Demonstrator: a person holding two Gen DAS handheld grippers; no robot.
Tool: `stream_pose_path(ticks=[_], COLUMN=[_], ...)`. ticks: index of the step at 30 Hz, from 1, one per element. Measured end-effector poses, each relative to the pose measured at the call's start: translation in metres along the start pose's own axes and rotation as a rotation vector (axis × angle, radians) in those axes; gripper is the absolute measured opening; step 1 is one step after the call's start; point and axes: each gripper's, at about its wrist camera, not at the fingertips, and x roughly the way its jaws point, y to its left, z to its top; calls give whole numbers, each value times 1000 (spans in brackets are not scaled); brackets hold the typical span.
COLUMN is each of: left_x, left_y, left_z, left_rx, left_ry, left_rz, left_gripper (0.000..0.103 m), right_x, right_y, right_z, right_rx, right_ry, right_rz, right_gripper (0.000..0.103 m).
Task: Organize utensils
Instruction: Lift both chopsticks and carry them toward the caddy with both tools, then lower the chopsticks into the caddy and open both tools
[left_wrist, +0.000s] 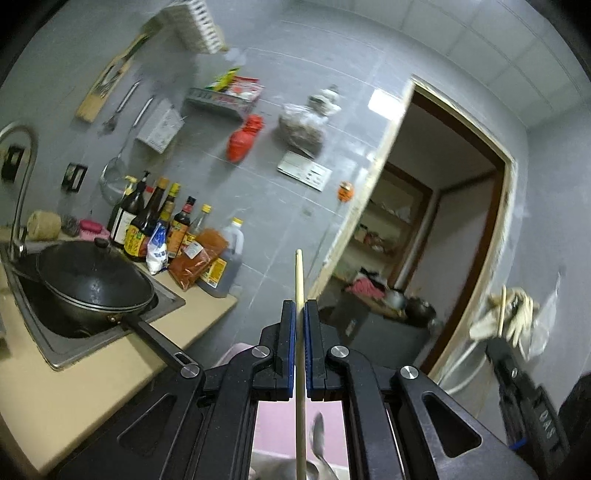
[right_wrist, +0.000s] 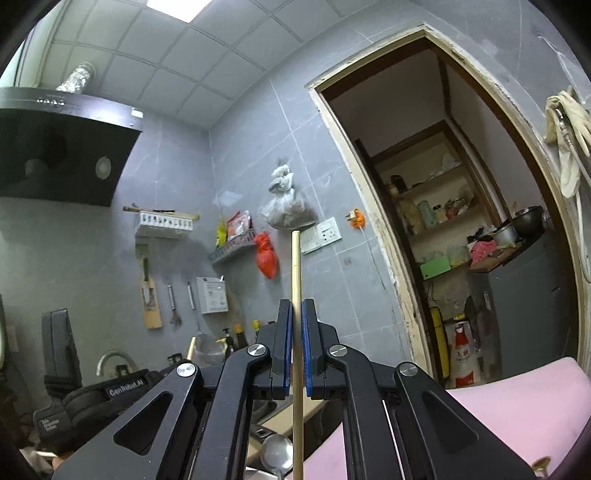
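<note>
Black linkage arms fill the bottom of both wrist views, and between them each tool is clamped tight on a single wooden chopstick. The left gripper (left_wrist: 300, 306) has its blue pads pinched on the left chopstick (left_wrist: 300, 280), which runs straight toward twelve o'clock with its tip against the grey tiled wall (left_wrist: 332, 74). The right gripper (right_wrist: 296, 306) pins the right chopstick (right_wrist: 296, 266) the same way.

Each stick also runs back below its jaws toward six o'clock, where a metal spoon (right_wrist: 276, 452) lies in the right view; what it rests in is too hidden to tell. A lidded wok (left_wrist: 92, 280) sits in the sink (left_wrist: 55, 354) at nine o'clock in the left view.

Where the sticks should go is not shown, so this looks like a carry. To do it well, keep both grips firm, hold each stick in line with its tool, and swing the long tips clear of the bottles (left_wrist: 155, 221) and the door frame (left_wrist: 369, 206).
</note>
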Motion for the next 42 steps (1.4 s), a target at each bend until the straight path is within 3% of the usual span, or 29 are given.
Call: stream_pose_path(ticks=[12, 22, 38, 42], left_x=[1, -6, -18, -18], left_y=[29, 17, -10, -16], left_z=[7, -7, -56, -59], left_rx=[-93, 24, 212, 216], left_ry=[-54, -39, 169, 226], left_rz=[-16, 15, -53, -69], left_gripper=[2, 2, 4, 9], right_x=[15, 14, 0, -7], right_y=[-2, -3, -4, -5], right_z=[-26, -36, -49, -45], right_rx=[-23, -30, -139, -149], right_ry=[34, 75, 258, 271], right_rz=[-31, -11, 20, 14], right_gripper=[3, 3, 4, 11])
